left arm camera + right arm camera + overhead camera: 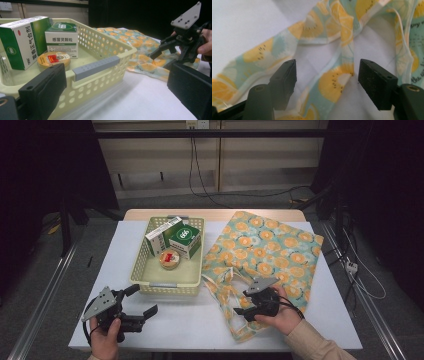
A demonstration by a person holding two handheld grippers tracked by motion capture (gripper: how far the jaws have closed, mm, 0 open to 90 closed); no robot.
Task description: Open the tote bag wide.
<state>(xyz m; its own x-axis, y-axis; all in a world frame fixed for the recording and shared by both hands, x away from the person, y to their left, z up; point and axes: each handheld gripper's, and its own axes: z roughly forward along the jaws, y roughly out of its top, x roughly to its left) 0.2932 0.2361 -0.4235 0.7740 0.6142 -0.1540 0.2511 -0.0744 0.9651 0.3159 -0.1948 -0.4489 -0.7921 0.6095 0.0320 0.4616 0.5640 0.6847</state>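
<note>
1. Fabric tote bag [272,245]: teal-green cloth printed with yellow-orange citrus slices, pale cream edging.
2. State: empty, lying flat on the white table, right of the cream basket, its near-left edge just beside the basket corner.
3. Handles [230,292]: two long printed straps trailing from the bag toward the near table edge, slack, looped and crossing each other [342,62].
4. Printed dark lettering on bag body, too blurred to read.

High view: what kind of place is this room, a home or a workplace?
Probably a lab or recording workspace, not a home. The white table stands between metal floor rails, loose cables hang from a wall socket, and dark curtains close off both sides.
</note>
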